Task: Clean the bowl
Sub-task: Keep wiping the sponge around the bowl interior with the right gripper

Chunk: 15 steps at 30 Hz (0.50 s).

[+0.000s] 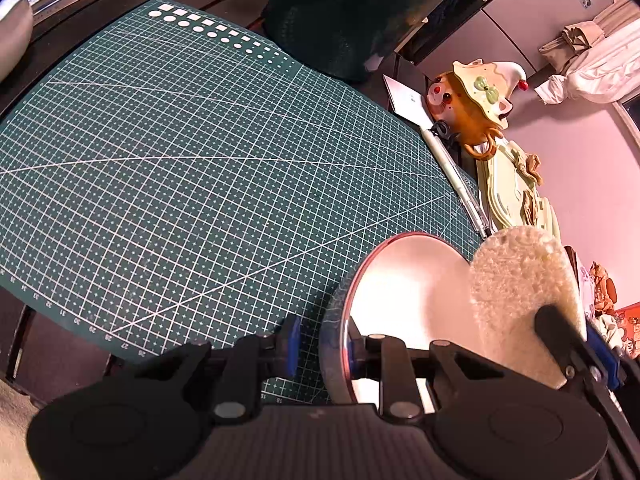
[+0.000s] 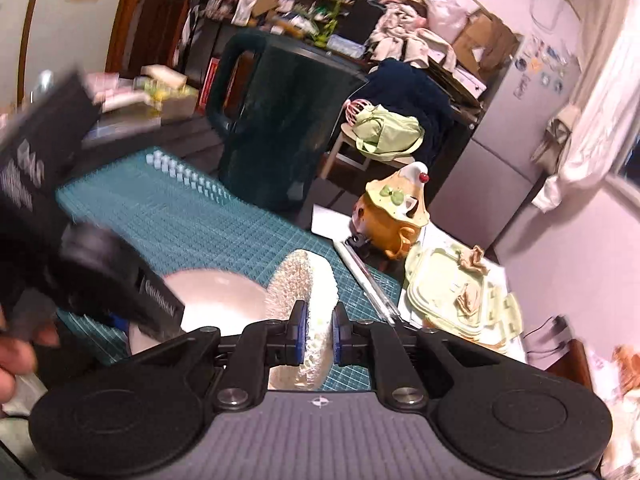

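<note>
A bowl [image 1: 404, 292], white inside with a red rim and a blue-grey outer wall, stands tilted at the near right corner of the green cutting mat [image 1: 180, 160]. My left gripper [image 1: 322, 340] is shut on the bowl's rim, one finger inside and one outside. A round cream sponge [image 1: 520, 288] hangs over the bowl's right side. My right gripper [image 2: 320, 336] is shut on that sponge [image 2: 308, 292], pads pressing its two faces. The right wrist view shows the bowl [image 2: 224, 300] left of the sponge, partly hidden by the left gripper's body [image 2: 100, 276].
A dark jug [image 2: 276, 120] stands at the mat's far edge. Right of the mat lie a pen [image 1: 452, 172], a bear-shaped pot [image 1: 468, 100] and pale green lids [image 1: 508, 188]. A person's hand [image 2: 16, 356] shows at the left edge.
</note>
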Each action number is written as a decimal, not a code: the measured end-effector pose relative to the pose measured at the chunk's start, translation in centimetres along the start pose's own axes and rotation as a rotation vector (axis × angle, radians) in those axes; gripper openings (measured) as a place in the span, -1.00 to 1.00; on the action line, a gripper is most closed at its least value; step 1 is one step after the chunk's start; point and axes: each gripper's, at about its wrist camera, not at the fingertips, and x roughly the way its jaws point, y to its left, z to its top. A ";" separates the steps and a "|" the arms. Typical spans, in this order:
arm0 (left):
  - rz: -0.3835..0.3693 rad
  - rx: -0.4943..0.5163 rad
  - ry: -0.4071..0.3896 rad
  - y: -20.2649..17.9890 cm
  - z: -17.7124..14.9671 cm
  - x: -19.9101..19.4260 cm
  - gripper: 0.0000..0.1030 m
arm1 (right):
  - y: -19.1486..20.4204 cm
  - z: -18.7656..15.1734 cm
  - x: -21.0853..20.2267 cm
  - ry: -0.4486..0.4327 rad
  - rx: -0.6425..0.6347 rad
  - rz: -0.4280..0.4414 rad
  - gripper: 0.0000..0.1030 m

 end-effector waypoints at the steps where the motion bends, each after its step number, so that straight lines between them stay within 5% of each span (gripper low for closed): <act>1: 0.000 -0.001 0.001 0.0 0.0 0.0 -0.57 | -0.6 0.1 0.3 0.020 0.046 0.048 -0.78; 4: 0.001 -0.001 0.000 0.0 0.0 -0.1 -0.57 | -2.3 0.0 1.5 0.099 0.199 0.207 -0.78; 9: 0.001 -0.004 0.000 0.0 0.1 -0.1 -0.57 | -0.7 -0.9 3.7 0.162 0.182 0.237 -0.77; 15: -0.001 -0.002 0.000 0.0 0.0 -0.1 -0.57 | 2.2 -1.6 3.4 0.131 -0.031 0.046 -0.78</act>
